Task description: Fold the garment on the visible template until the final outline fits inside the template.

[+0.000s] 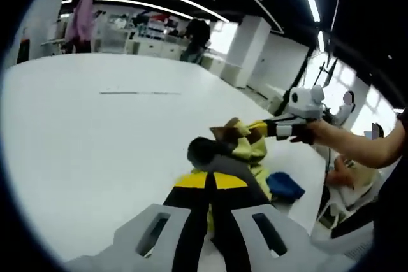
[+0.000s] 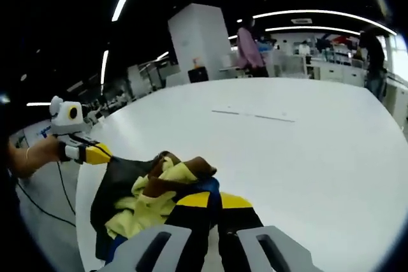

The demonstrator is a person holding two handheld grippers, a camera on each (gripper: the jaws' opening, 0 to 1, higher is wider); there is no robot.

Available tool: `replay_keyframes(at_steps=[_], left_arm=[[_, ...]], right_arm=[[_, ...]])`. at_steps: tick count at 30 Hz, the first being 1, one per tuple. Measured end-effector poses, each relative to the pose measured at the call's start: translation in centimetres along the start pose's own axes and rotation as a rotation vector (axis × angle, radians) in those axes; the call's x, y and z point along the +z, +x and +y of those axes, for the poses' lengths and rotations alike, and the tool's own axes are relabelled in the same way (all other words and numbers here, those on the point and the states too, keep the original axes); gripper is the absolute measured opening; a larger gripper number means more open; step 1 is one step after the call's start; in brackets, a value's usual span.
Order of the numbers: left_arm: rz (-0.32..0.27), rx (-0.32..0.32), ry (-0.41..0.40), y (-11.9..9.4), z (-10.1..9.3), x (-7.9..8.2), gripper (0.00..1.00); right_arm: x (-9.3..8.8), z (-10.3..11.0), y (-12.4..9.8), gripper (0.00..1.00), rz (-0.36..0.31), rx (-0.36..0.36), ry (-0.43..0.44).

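Left gripper [image 1: 210, 179], seen in the left gripper view, has its yellow-tipped jaws pressed together on a dark fold of the garment [image 1: 245, 148], lifting it off the white table [image 1: 95, 132]. In the right gripper view this same gripper [image 2: 102, 153] enters from the left, held by a hand [image 2: 35, 156], pinching the black edge of the cloth. Right gripper [image 2: 213, 200], in the right gripper view, has its jaws closed with cloth gathered around the tips; the exact pinch point is hard to make out. In the left gripper view it appears [image 1: 260, 128] from the right, nipping the yellow part of the bundle.

Garment [image 2: 156, 189] hangs bunched between the two grippers near the table's edge: black, pale yellow, brown and blue panels, crumpled, not laid flat. A blue portion [image 1: 285, 186] droops below the bundle. Thin line marks [image 2: 254, 114] lie on the tabletop well apart from the garment, toward the far side. People [image 2: 247, 49] stand beyond the table.
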State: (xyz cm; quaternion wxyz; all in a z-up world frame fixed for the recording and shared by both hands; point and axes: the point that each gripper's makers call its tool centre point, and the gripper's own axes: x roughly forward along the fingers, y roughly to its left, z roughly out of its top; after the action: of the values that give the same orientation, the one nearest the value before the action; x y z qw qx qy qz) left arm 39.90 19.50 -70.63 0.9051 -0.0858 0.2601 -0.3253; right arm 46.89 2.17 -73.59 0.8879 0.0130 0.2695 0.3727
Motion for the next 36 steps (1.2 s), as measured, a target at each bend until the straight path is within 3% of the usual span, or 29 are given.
replay_keyframes(at_steps=[4,7,17,22,31,36], left_arm=[[-0.025,0.05,0.043,-0.9,1.1,1.1,0.0],[-0.035,0.067,0.03,-1.1,2.1,1.6,0.0],[-0.052,0.194,0.007,-0.6,7.7,3.1,0.0],[-0.034,0.203,0.007,-0.1,8.7,3.4,0.0],[-0.094,0.233,0.041,-0.2,9.7,5.5,0.0],[-0.1,0.26,0.053,0.1,11.0,6.1,0.0]], right_arm=[[0.5,-0.4,-0.7,0.0,-0.016,-0.015,0.006],[0.9,-0.8,-1.2,0.0,-0.027,-0.023,0.011],[1.3,-2.9,-2.5,0.0,-0.044,-0.101,0.026],[1.7,-3.4,-2.9,0.0,-0.058,-0.109,0.045],[3.7,-4.9,-3.5,0.0,-0.115,-0.147,0.046],[4.8,-6.2,-3.5,0.0,-0.14,-0.177,0.055]])
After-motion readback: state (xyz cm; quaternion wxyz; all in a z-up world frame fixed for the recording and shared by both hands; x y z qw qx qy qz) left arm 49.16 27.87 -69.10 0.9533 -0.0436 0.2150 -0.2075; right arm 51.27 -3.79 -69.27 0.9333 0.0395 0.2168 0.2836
